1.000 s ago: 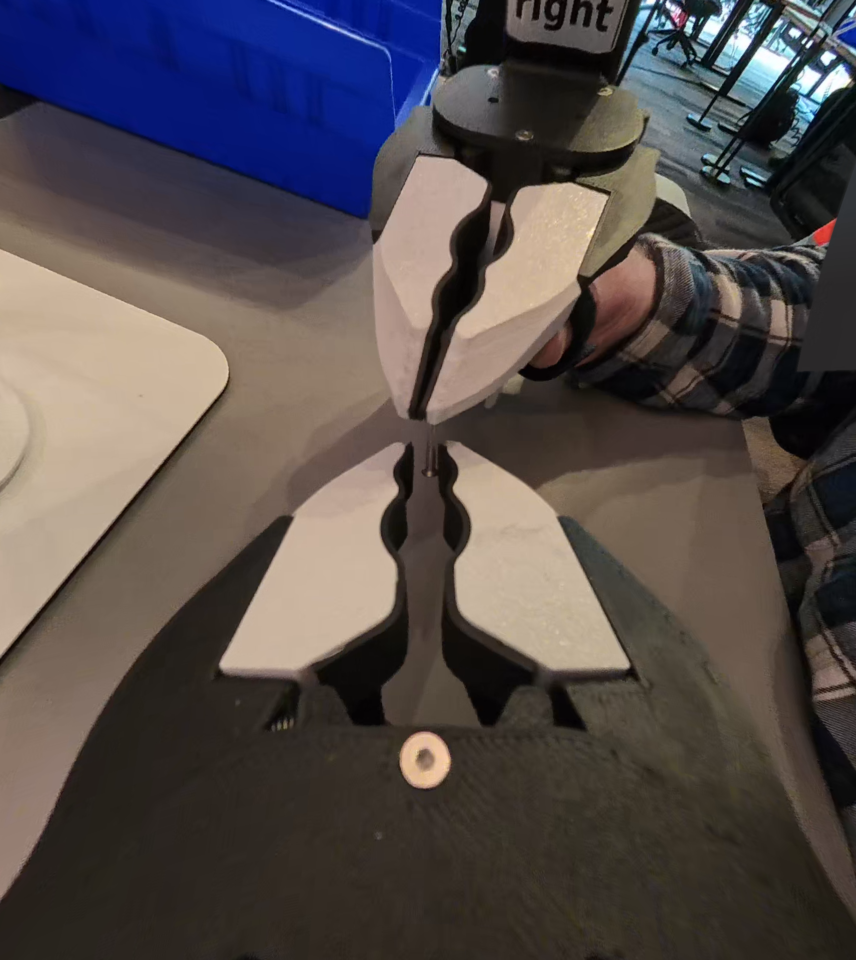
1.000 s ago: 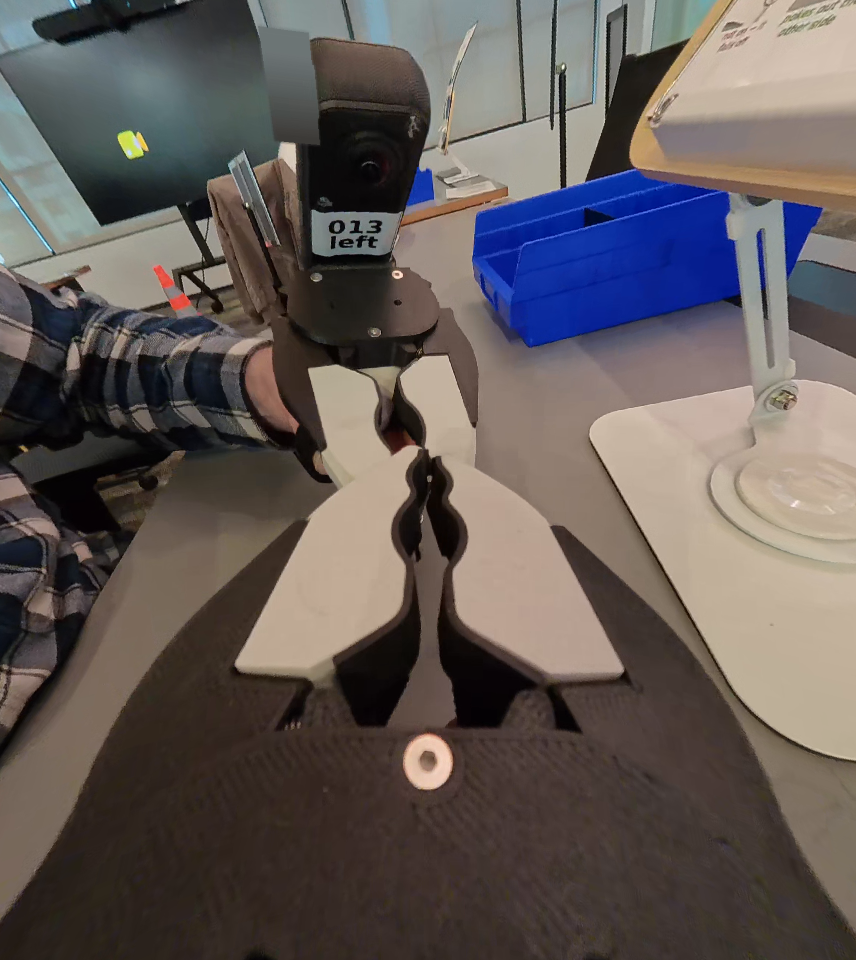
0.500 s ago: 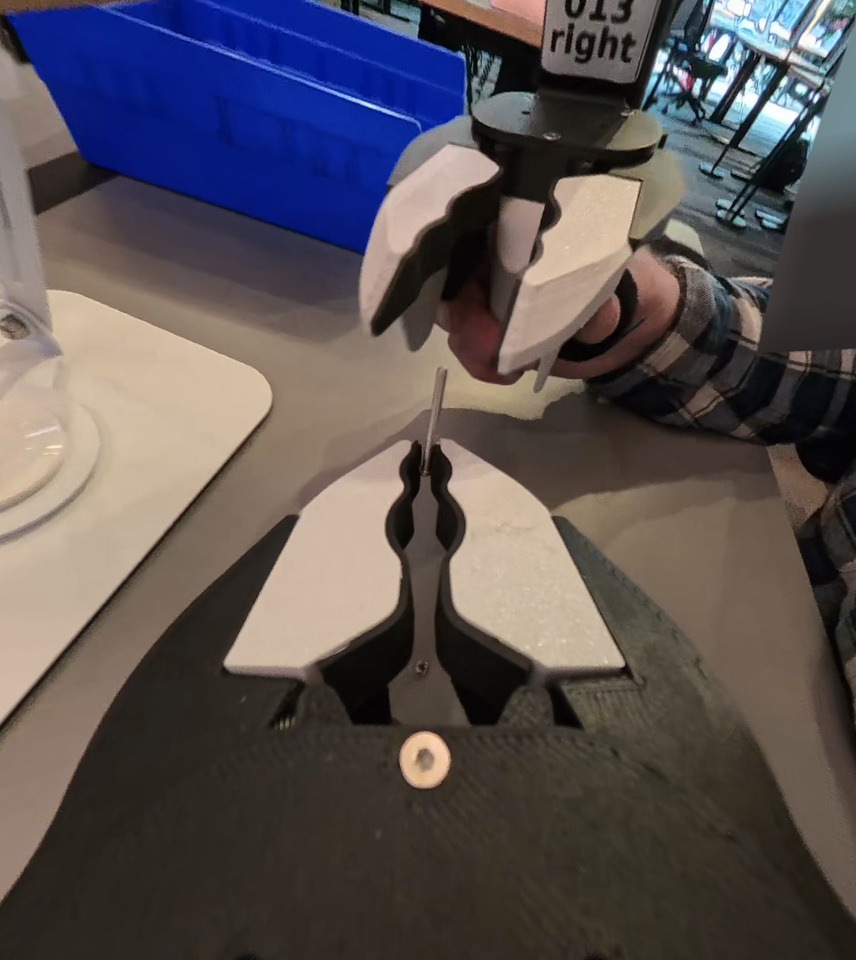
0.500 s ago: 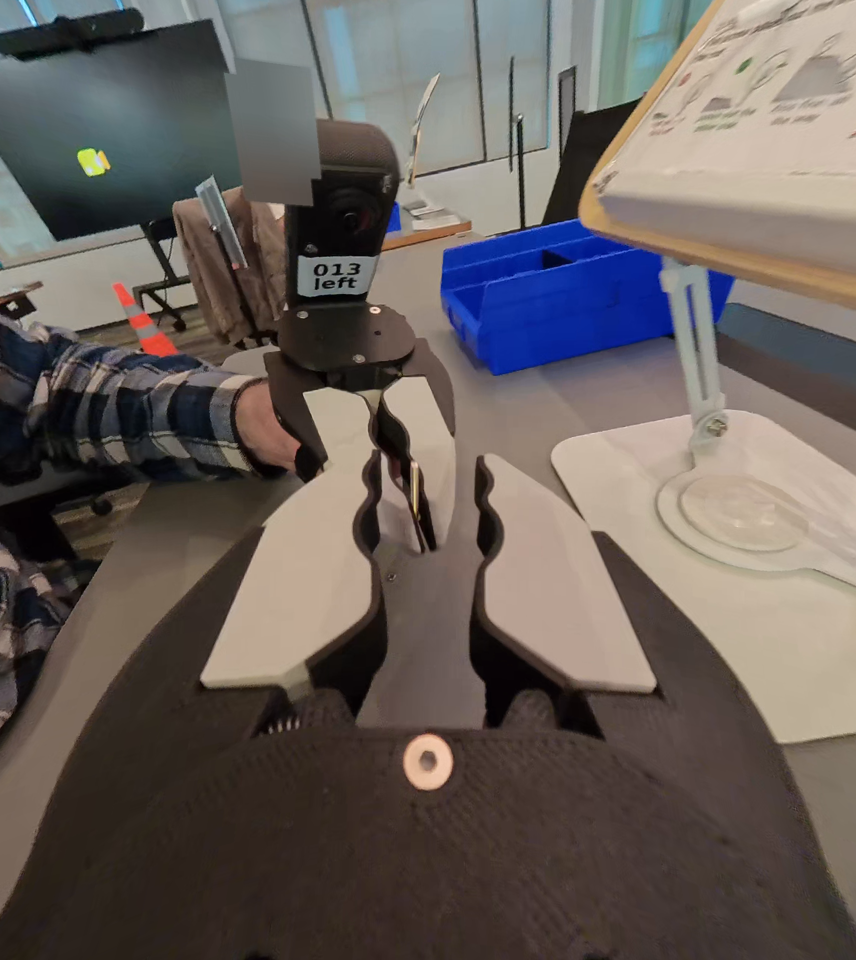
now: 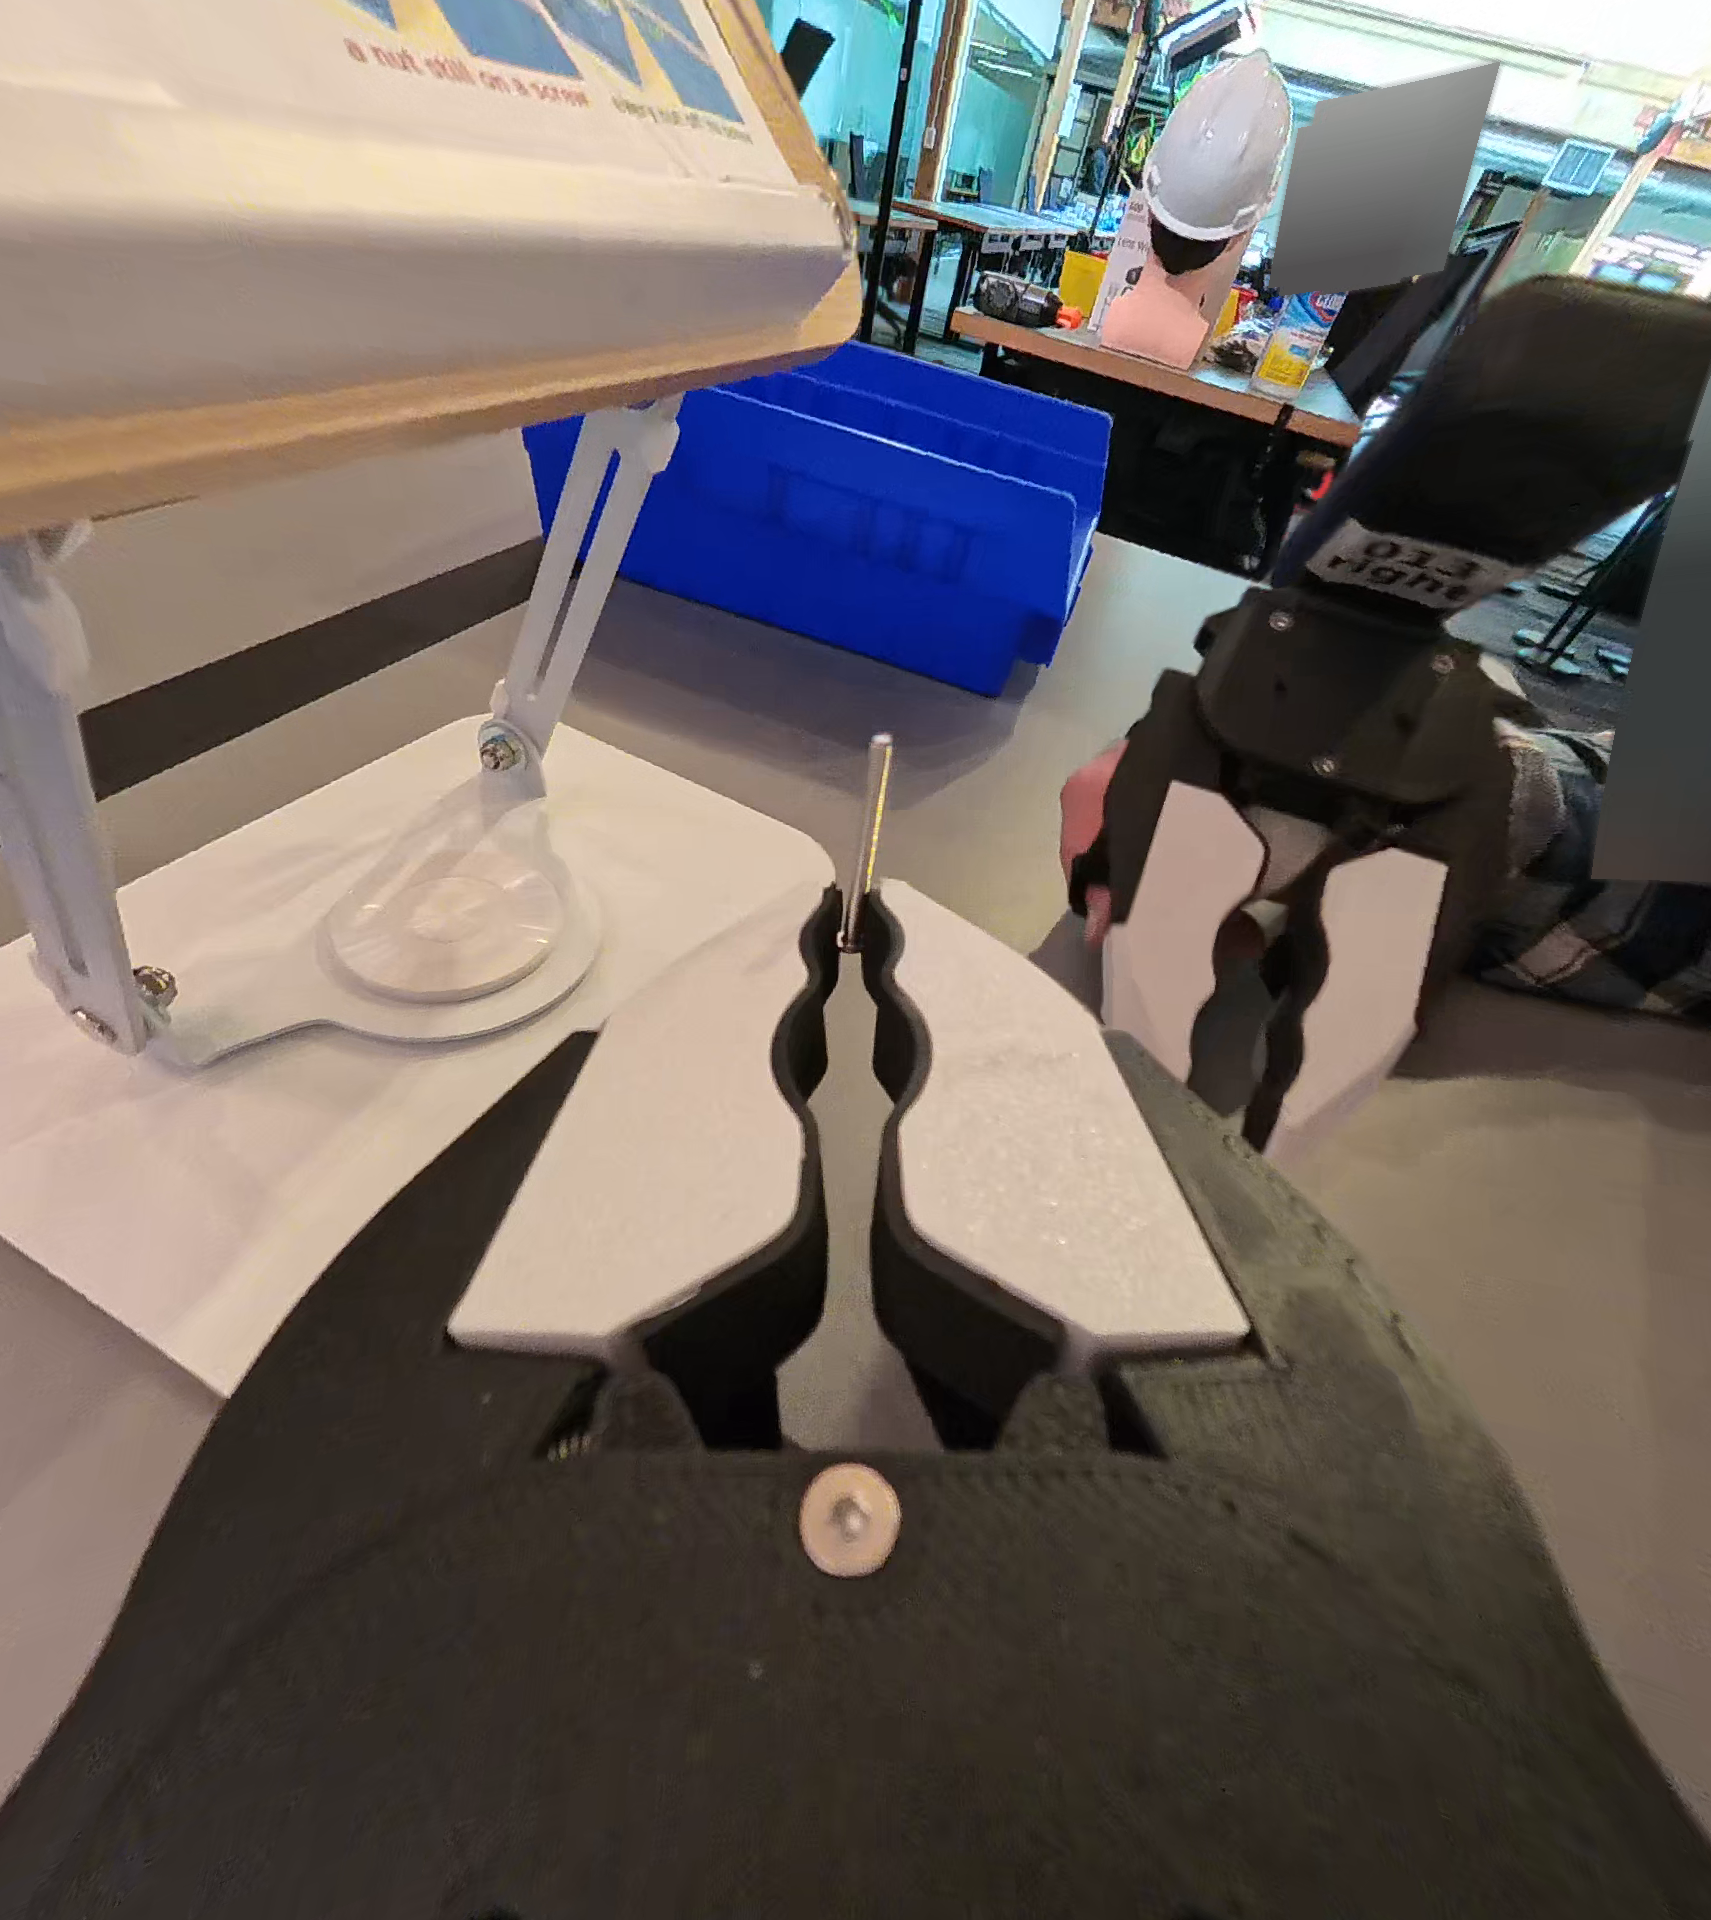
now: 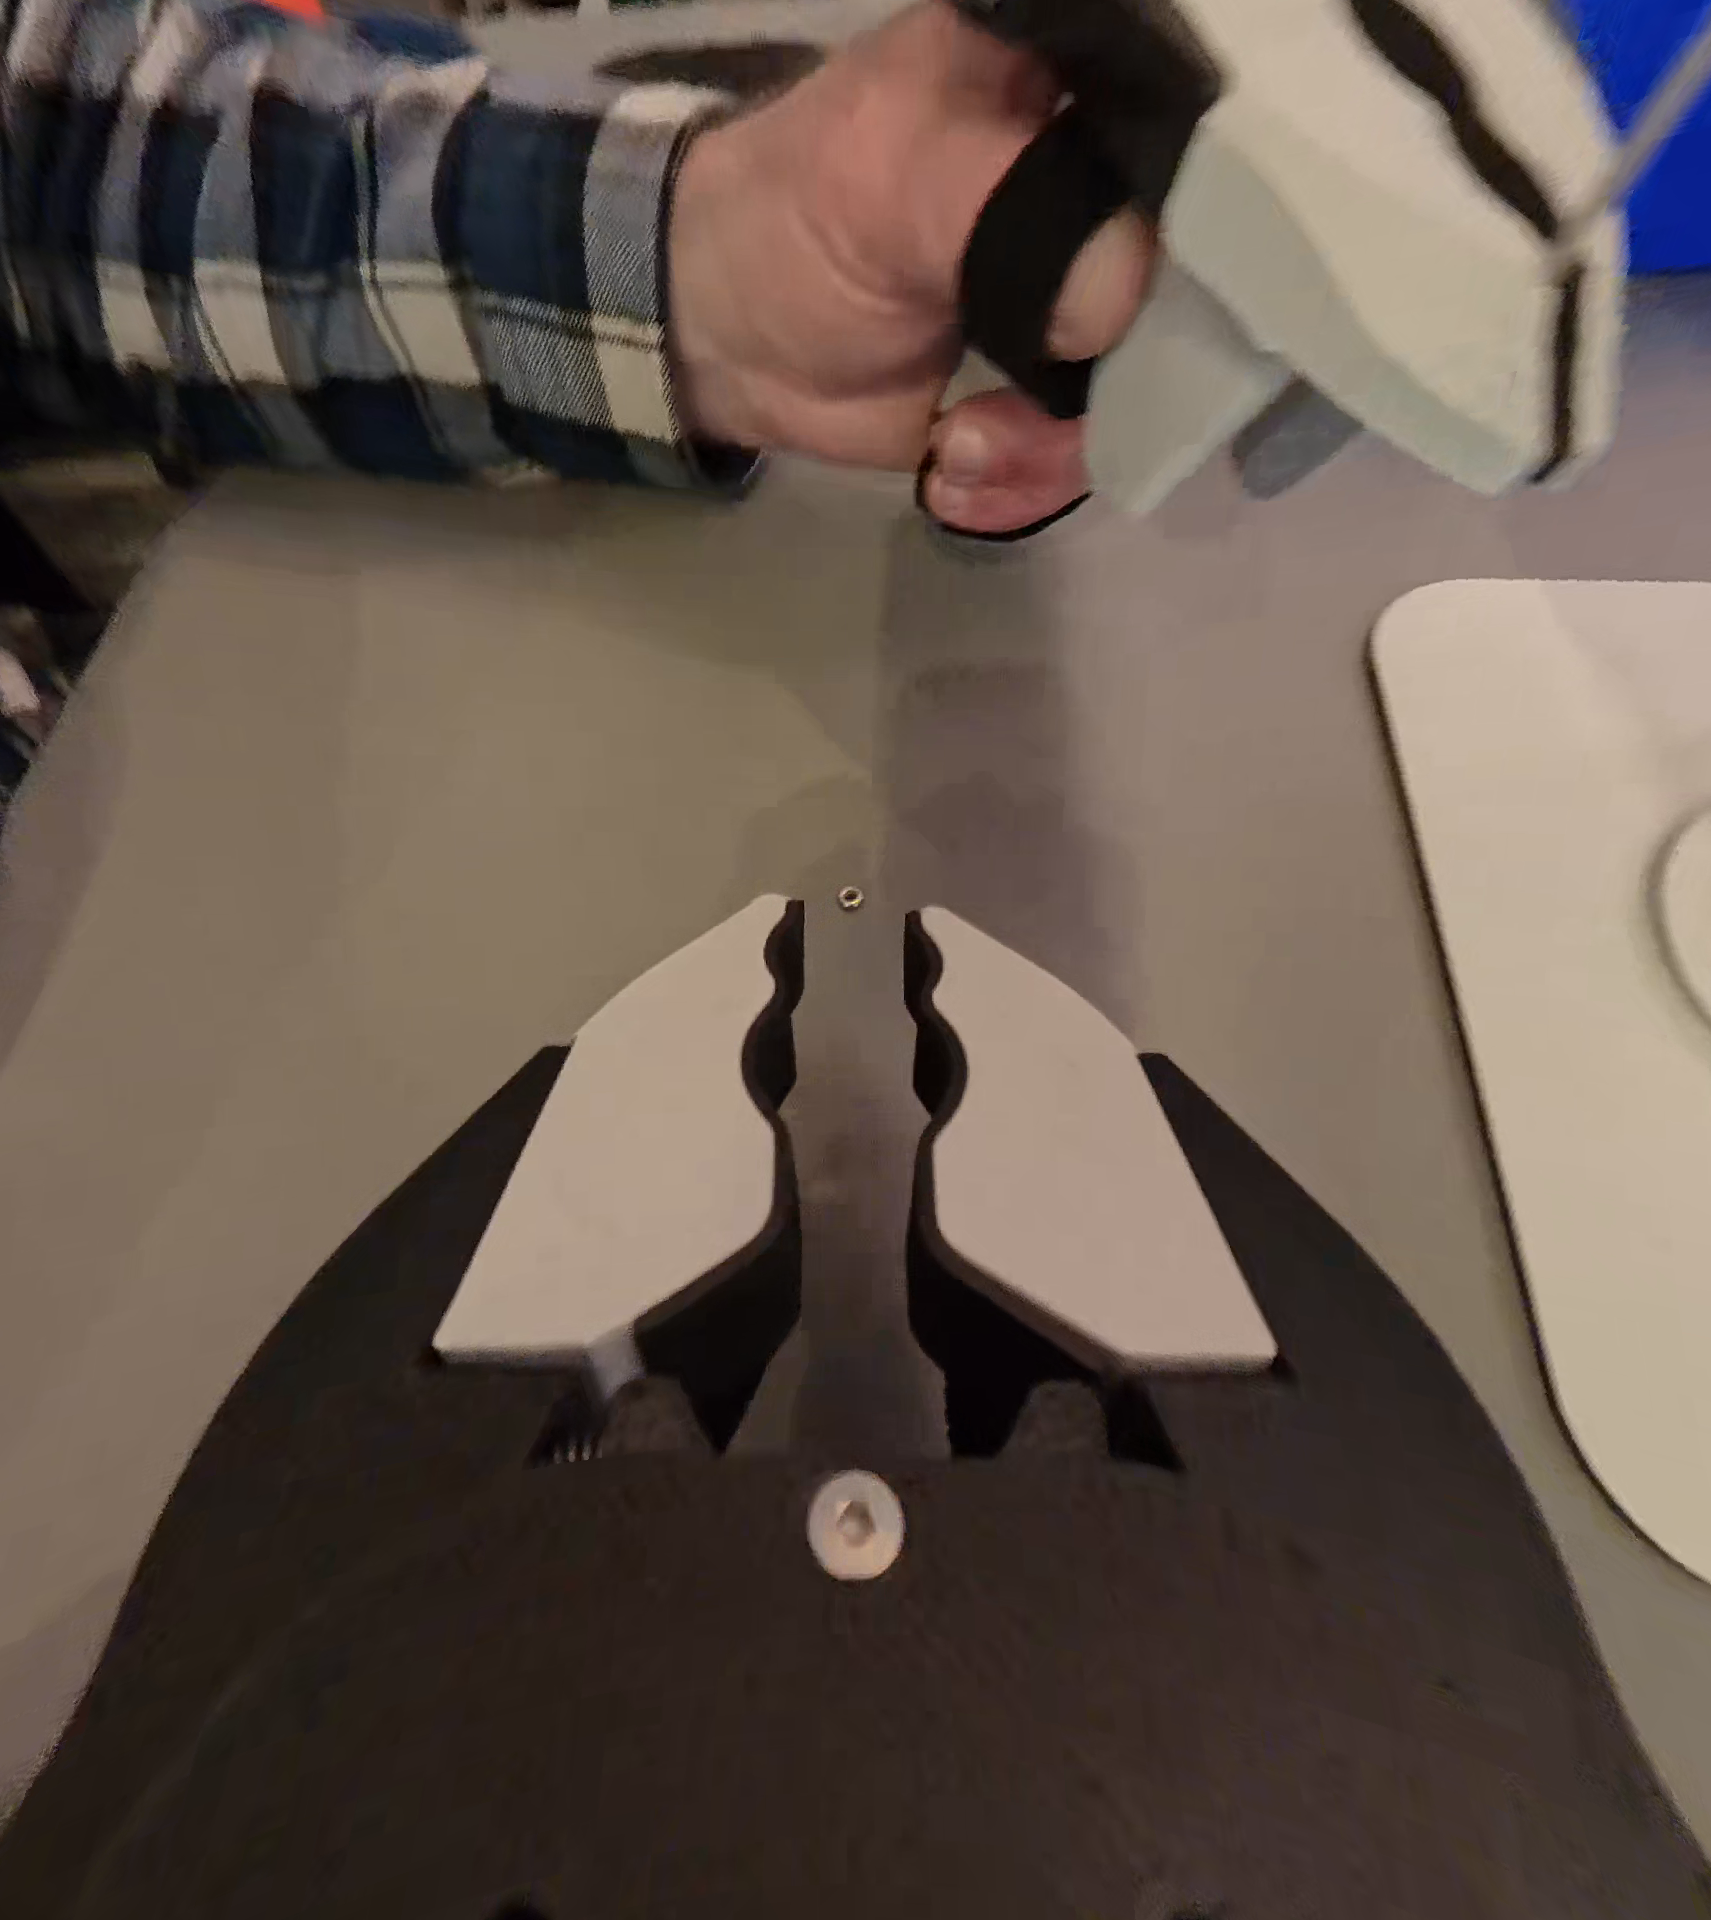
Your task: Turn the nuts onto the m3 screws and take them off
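Note:
My left gripper [image 5: 856, 904] is shut on a thin silver screw [image 5: 872, 821], which sticks up out of the fingertips. The same gripper shows blurred at the top right of the right wrist view [image 6: 1568, 249], held by a hand [image 6: 830, 281], with the screw [image 6: 1661, 114] as a thin line. My right gripper [image 6: 853, 914] is open and holds nothing. It points down at the grey table [image 6: 415, 779], and a small silver nut [image 6: 849, 898] lies on the table just ahead of its fingertips, untouched. The right gripper [image 5: 1256, 1091] also shows to the right in the left wrist view.
A white stand base [image 5: 155, 1091] carries a clear lens [image 5: 456, 914] and a tilted board with a printed sheet [image 5: 311, 208]; its edge shows in the right wrist view [image 6: 1609, 935]. A blue bin [image 5: 830, 540] stands behind. A plaid sleeve [image 6: 259, 260] lies to the left. Spacing between my two grippers at the tips: around 10 cm.
The right gripper opened, let go of the screw and swung down over the nut on the table. The left gripper closed on the screw and carried it off to the left.

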A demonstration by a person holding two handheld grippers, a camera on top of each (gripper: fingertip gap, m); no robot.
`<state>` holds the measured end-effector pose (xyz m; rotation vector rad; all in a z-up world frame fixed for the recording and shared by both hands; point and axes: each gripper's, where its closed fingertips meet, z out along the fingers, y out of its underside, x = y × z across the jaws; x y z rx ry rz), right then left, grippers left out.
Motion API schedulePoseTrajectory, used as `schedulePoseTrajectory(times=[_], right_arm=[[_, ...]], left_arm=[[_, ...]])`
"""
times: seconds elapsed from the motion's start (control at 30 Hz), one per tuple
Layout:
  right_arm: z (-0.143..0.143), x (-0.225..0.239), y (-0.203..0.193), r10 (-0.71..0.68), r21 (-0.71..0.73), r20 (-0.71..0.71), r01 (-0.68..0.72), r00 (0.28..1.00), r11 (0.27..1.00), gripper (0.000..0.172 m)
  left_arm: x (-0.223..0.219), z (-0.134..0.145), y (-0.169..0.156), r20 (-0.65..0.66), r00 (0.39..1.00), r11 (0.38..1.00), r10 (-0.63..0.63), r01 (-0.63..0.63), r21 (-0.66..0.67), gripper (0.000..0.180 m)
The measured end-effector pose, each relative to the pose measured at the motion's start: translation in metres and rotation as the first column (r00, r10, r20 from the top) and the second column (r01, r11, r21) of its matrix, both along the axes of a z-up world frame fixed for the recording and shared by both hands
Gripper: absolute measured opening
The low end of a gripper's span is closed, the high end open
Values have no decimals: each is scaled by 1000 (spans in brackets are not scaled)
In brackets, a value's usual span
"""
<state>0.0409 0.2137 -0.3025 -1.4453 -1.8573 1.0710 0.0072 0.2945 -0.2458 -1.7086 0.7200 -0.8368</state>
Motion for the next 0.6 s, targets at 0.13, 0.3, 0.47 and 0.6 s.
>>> schedulePoseTrajectory(times=[0.13, 0.3, 0.47, 0.6], right_arm=[[-14, -9, -12, 66, 81, 57, -71, 996, 994, 21], [-29, -15, -8, 83, 87, 155, -97, 984, 991, 12], [-33, -19, -8, 77, 78, 188, -93, 979, 993, 12], [-34, -20, -8, 23, 82, 196, -40, 980, 996, 14]], left_arm=[[5, -7, 5, -35, 999, 1000, -3, 3, 21, 3], [1, -7, 12, -23, 1000, 1000, 2, -1, 18, 3], [-6, -6, 15, -26, 999, 999, 31, -31, 31, 3], [-9, -9, 16, -47, 998, 998, 44, -42, 39, 3]])
